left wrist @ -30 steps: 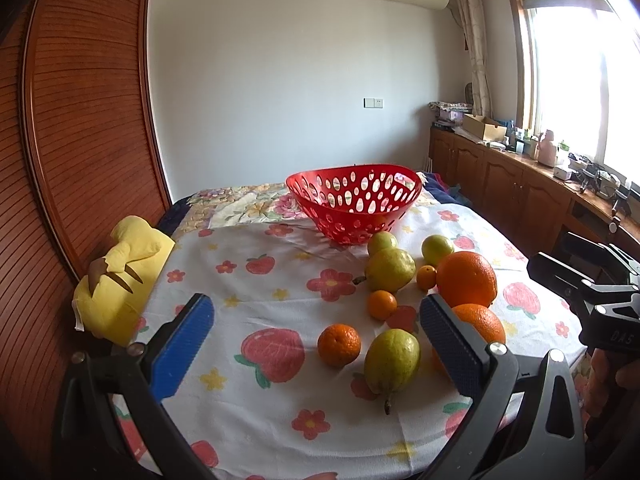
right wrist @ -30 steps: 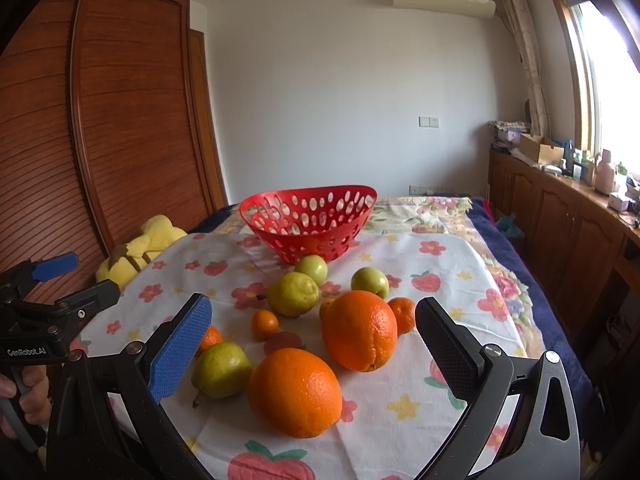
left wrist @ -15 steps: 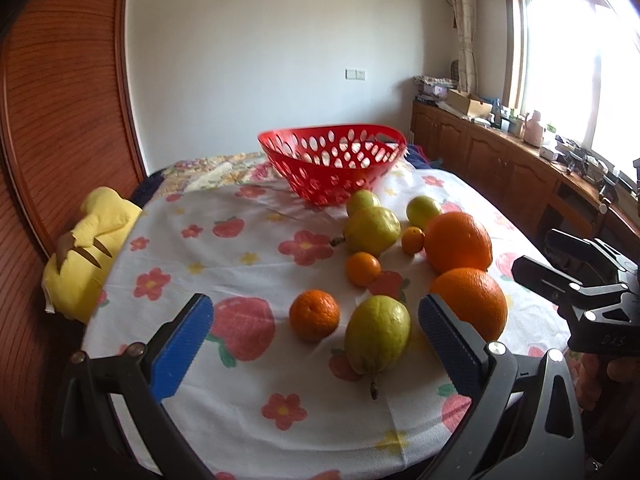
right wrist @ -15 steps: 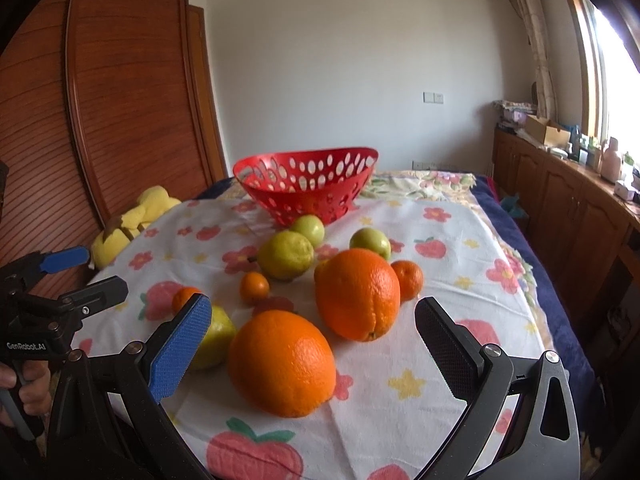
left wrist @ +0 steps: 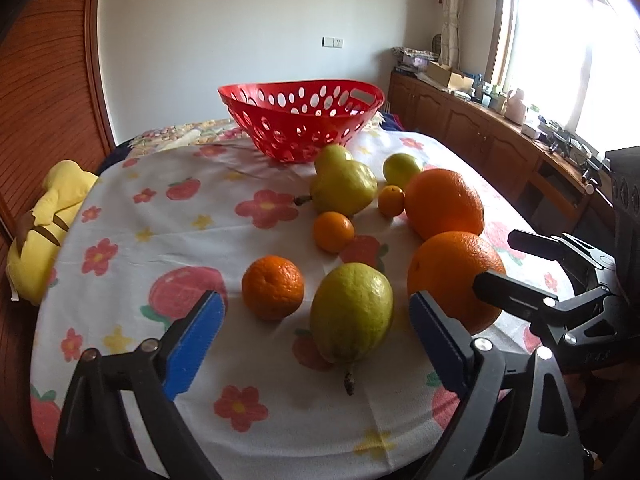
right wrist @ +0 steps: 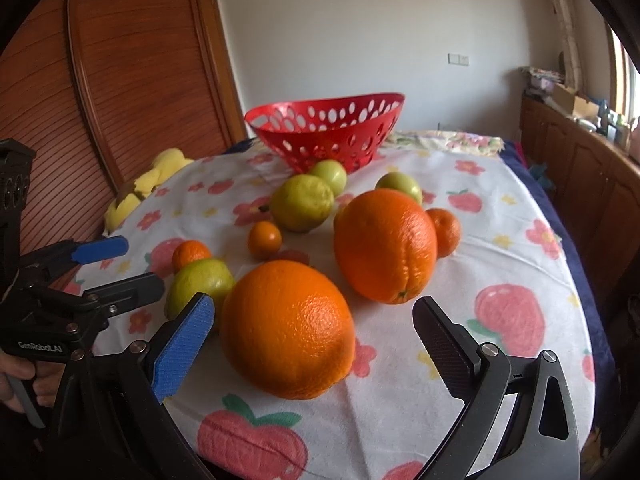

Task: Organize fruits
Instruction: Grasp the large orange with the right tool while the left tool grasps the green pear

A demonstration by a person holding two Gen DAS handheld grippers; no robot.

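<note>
A red perforated basket (left wrist: 300, 120) stands empty-looking at the far side of a flower-print tablecloth (left wrist: 160, 240). In front of it lie loose fruits. My left gripper (left wrist: 316, 316) hovers low over a green pear (left wrist: 352, 312); its jaws are closing, the pear lies between them, and the blue pads do not press on it. A mandarin (left wrist: 273, 286) sits just left of the pear. My right gripper (right wrist: 314, 312) is open around the nearest big orange (right wrist: 288, 328), without squeezing it. A second big orange (right wrist: 386, 244) lies behind.
Further green pears (left wrist: 346, 188) and small mandarins (left wrist: 333, 232) crowd the middle. A yellow plush toy (left wrist: 48, 216) lies at the table's left edge by a wooden slatted wall (right wrist: 132, 60). Wooden cabinets (left wrist: 480, 136) run along the right. The other gripper (right wrist: 120, 264) is close on the left.
Both grippers have sunk and tipped down towards the fruits, which now loom larger. The left jaws have narrowed a little around the pear; the right jaws stay wide.
</note>
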